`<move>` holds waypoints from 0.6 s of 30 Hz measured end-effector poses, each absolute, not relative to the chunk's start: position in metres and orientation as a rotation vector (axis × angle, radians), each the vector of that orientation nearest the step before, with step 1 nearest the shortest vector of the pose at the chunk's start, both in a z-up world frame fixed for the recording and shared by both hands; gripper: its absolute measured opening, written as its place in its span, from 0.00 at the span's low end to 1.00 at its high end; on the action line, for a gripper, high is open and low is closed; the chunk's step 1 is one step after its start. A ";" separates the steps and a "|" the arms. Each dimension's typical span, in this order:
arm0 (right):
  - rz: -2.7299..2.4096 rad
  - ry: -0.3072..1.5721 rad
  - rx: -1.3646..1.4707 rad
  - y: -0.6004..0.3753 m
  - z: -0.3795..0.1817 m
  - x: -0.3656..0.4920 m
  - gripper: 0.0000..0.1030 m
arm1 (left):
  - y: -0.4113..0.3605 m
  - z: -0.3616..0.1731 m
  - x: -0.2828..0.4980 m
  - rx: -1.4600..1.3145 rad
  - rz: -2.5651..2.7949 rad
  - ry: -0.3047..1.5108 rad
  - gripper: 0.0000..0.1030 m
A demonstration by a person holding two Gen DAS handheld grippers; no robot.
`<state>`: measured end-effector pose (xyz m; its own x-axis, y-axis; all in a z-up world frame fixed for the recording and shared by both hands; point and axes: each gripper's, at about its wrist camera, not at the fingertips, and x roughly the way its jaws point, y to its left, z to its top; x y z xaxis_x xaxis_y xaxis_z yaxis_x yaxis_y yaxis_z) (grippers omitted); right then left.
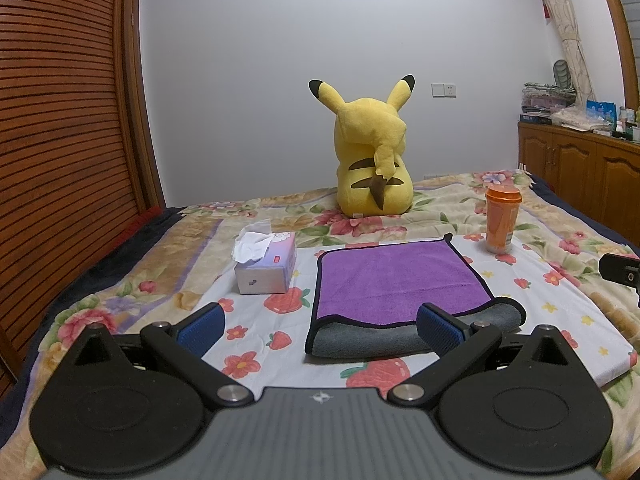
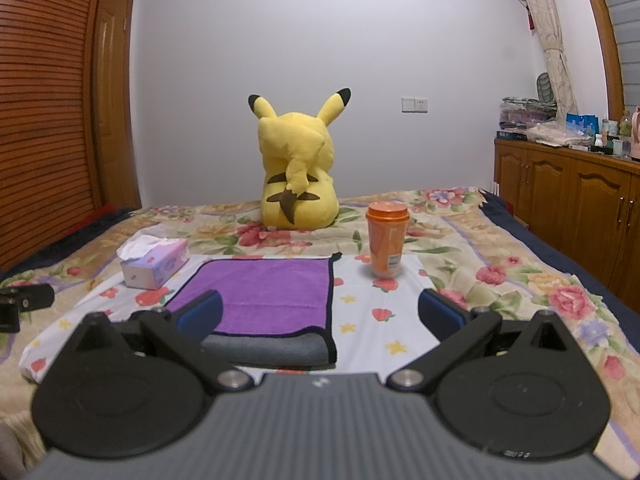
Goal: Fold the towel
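Observation:
A purple towel [image 1: 390,280] with black trim lies flat on a white strawberry-print mat [image 1: 256,312]; its near edge is turned up and shows a grey underside [image 1: 368,340]. My left gripper [image 1: 320,326] is open and empty, hovering just before the towel's near left corner. In the right wrist view the towel [image 2: 264,292] lies ahead to the left. My right gripper [image 2: 320,314] is open and empty, in front of the towel's near right corner. The right gripper's tip shows at the far right of the left wrist view [image 1: 622,270].
A tissue box [image 1: 266,266] stands left of the towel. An orange lidded cup [image 1: 502,218] stands at the right behind it. A yellow plush toy [image 1: 372,160] sits further back on the floral bedspread. A wooden cabinet [image 2: 568,200] lines the right wall.

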<state>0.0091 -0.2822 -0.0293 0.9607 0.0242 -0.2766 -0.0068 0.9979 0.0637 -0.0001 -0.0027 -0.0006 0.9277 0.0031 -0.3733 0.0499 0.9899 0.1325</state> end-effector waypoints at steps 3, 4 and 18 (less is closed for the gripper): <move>0.015 0.281 0.061 -0.282 -0.029 0.009 1.00 | -0.002 -0.002 0.002 0.140 -0.025 0.385 0.96; 0.016 0.282 0.060 -0.282 -0.029 0.009 1.00 | -0.002 -0.002 0.002 0.141 -0.025 0.384 0.96; 0.014 0.282 0.060 -0.282 -0.029 0.009 1.00 | -0.002 -0.002 0.000 0.140 -0.025 0.386 0.96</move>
